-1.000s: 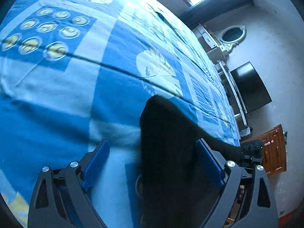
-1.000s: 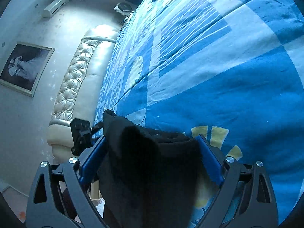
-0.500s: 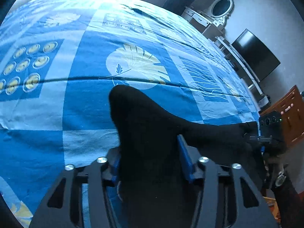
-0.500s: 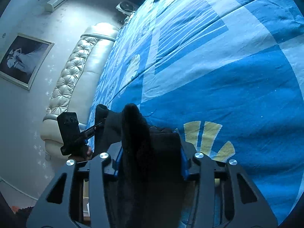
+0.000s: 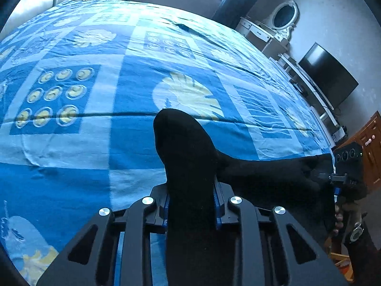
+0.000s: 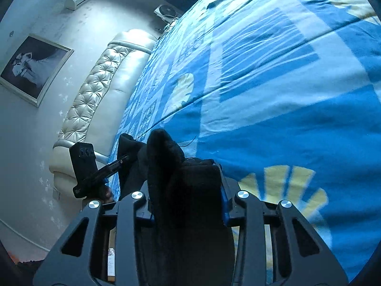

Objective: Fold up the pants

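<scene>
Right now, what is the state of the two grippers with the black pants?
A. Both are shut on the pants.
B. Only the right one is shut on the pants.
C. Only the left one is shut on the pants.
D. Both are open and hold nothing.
A: the left gripper and the right gripper each have blue fingers pressed against a bunch of the black pants over the blue bedsheet.
</scene>
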`<state>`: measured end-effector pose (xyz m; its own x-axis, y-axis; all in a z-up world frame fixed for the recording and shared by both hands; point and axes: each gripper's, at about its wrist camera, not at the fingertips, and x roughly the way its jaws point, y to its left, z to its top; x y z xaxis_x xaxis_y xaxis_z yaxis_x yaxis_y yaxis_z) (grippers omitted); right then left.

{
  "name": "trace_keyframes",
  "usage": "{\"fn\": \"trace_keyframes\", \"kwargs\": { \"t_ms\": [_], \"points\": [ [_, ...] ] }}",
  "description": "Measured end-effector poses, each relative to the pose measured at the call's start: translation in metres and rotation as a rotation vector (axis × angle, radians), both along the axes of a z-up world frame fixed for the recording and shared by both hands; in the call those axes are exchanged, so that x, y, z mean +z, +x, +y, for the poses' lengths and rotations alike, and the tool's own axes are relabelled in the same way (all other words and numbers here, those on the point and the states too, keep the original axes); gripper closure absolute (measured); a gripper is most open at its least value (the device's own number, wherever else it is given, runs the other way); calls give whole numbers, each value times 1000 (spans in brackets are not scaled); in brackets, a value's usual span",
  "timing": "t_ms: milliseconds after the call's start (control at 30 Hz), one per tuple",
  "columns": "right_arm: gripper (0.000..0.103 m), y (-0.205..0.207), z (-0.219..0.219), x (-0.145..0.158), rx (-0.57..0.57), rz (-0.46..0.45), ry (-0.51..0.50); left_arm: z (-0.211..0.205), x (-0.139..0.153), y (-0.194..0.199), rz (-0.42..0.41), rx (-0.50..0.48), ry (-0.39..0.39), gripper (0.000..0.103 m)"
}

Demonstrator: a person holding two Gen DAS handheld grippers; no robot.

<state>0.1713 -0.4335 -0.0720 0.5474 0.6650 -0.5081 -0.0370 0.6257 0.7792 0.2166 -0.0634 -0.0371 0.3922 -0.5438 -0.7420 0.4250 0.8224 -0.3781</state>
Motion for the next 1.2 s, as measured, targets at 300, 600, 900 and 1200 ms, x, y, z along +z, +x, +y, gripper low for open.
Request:
{"fn": "trace_keyframes", "kwargs": {
  "t_ms": [300, 600, 900, 1200],
  "points": [
    [67, 50, 44, -13, 33, 10, 54, 47, 5, 36, 5, 76, 33, 76],
    [67, 94, 78, -20, 75, 25, 68, 85, -1, 65, 25, 147, 34, 76],
    [67, 108, 82, -30, 79, 48, 94, 97, -10, 78, 45, 163, 14, 76],
    [67, 108, 74, -43, 60, 58, 155, 100, -17, 83, 61, 162, -7, 75]
  ]
}}
